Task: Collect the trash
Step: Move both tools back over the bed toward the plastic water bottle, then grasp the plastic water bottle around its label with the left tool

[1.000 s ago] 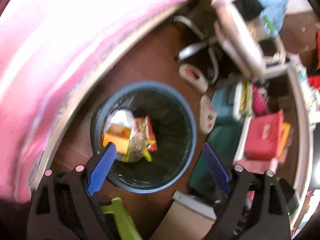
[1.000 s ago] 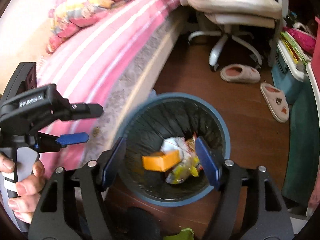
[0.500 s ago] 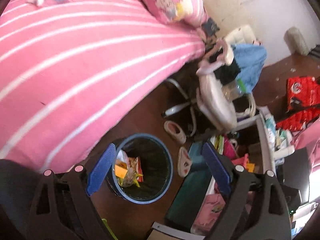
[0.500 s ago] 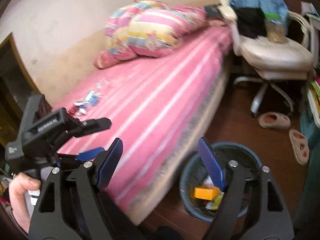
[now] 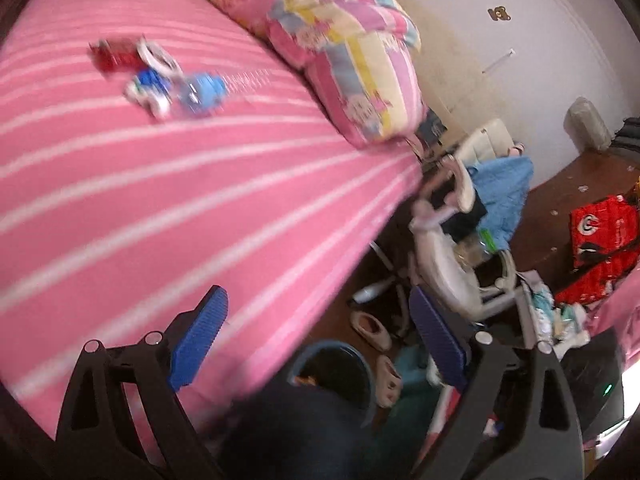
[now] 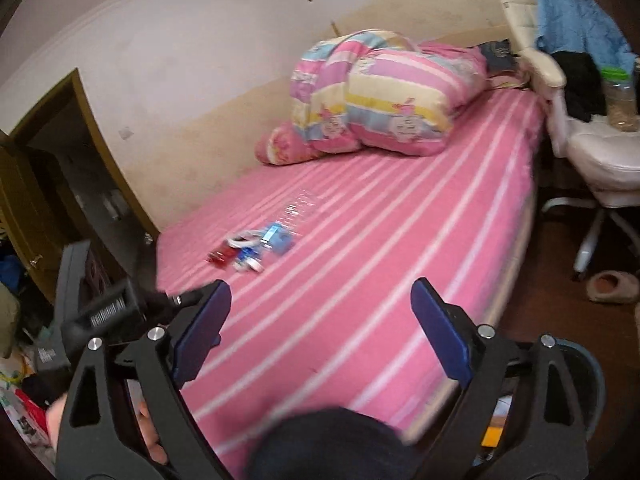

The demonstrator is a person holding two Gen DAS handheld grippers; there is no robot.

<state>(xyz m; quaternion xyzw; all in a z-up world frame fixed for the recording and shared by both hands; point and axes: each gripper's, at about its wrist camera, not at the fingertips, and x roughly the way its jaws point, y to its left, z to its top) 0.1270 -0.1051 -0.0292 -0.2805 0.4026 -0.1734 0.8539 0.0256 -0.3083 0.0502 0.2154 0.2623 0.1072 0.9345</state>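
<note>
The trash [image 6: 256, 248] is a small heap on the pink striped bed [image 6: 380, 264]: a red wrapper [image 6: 221, 257], a white-and-blue piece [image 6: 246, 262], a blue packet [image 6: 278, 239] and a clear plastic strip [image 6: 298, 208] running off toward the bedding. In the left view the same heap [image 5: 158, 76] lies far up the sheet, blurred. The pieces touch or overlap each other; nothing else is near them on the sheet.

The bin [image 5: 334, 372] stands on the floor just beside the bed's edge, with scraps in it; the right view catches only its blue rim [image 6: 596, 376] behind the right finger and an orange scrap [image 6: 491, 436] inside.

The right gripper [image 6: 320, 332] is over the near part of the bed, fingers [image 6: 202, 334] spreading apart, nothing between them. The left gripper [image 5: 316, 340] also has its fingers [image 5: 198, 338] released and empty, over the bed's edge and the bin. A hand [image 6: 60, 416] grips the left gripper's handle at the lower left of the right view.

A folded quilt [image 6: 384, 104] lies at the far end of the bed. A white chair [image 6: 592, 144] with blue cloth [image 6: 576, 28] and a jar [image 6: 620, 98] stands beside the bed. 2 slippers [image 5: 374, 330] lie by the bin.
</note>
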